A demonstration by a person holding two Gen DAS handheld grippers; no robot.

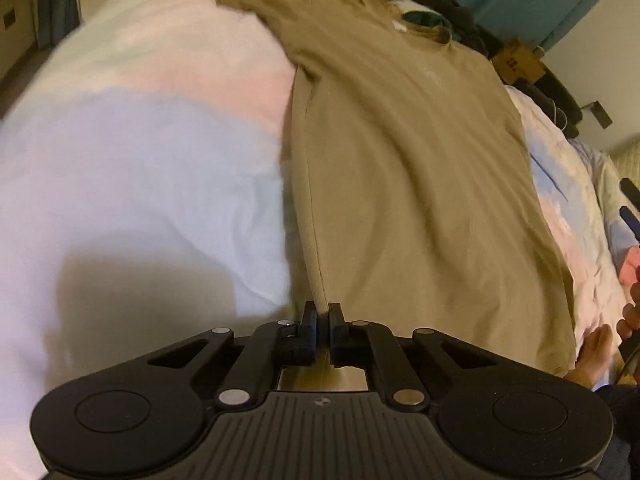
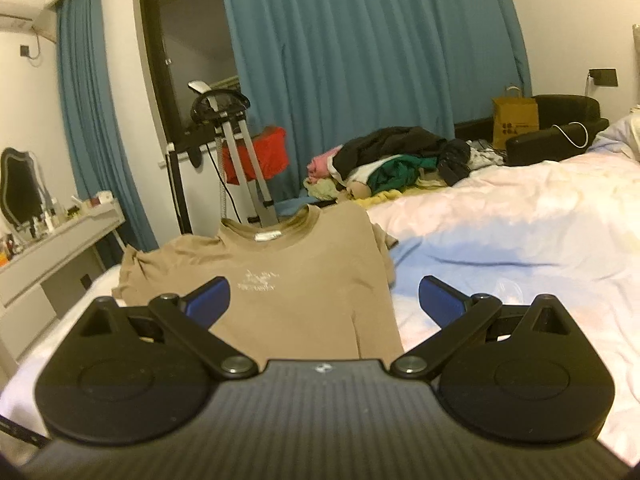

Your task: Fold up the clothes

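Warm, dim indoor light tints both views yellowish. Left of the left gripper [image 1: 323, 312], the pale bedding [image 1: 140, 168] smears with motion blur, and a soft shadow lies close by. Beyond the right gripper [image 2: 324, 300] the picture is sharper. Fisheye distortion bends the edges, and the corners darken.
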